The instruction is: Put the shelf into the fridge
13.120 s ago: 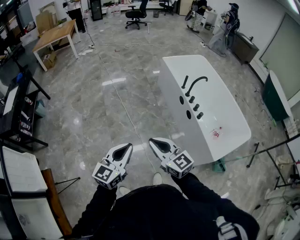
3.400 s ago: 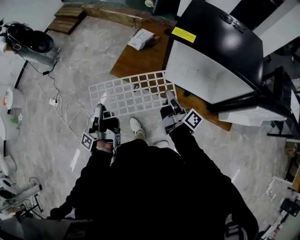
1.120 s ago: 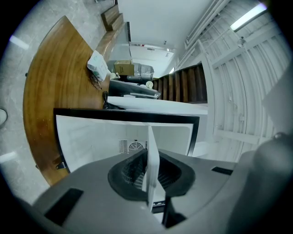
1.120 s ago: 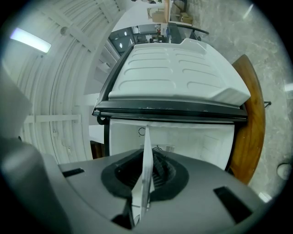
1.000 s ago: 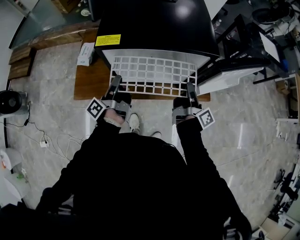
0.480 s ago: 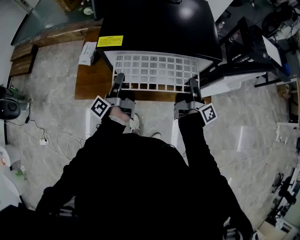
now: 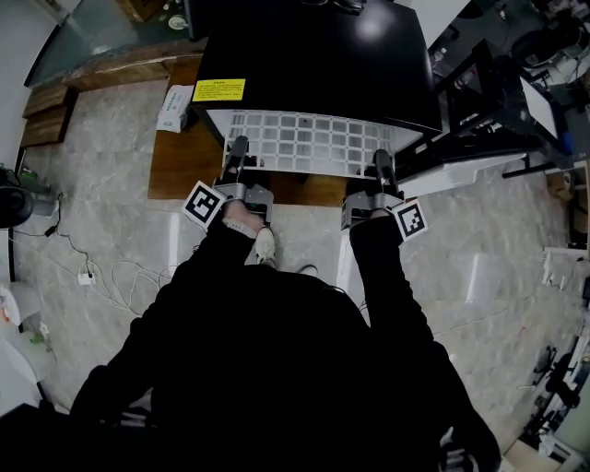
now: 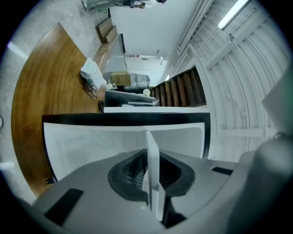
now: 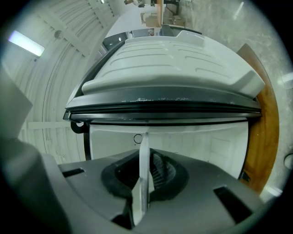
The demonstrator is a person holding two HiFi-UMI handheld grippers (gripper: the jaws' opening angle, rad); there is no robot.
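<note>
Bright, even indoor light — glare on the fridge (image 7: 367,22), fisheye-bent edges, dark corners.

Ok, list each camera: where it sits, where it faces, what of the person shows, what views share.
Head view: on the head, facing steeply down at the fridge and shelf; black sleeves, left hand-held gripper and right hand-held gripper show.
Left gripper view: rides the left hand-held gripper, facing into the fridge; its jaws clamp the shelf's edge.
Right gripper view: rides the right hand-held gripper, likewise.
Shared: all three show shelf and fridge.

Head view looks steeply down on the fridge (image 7: 313,64); both gripper views face into it closely.
</note>
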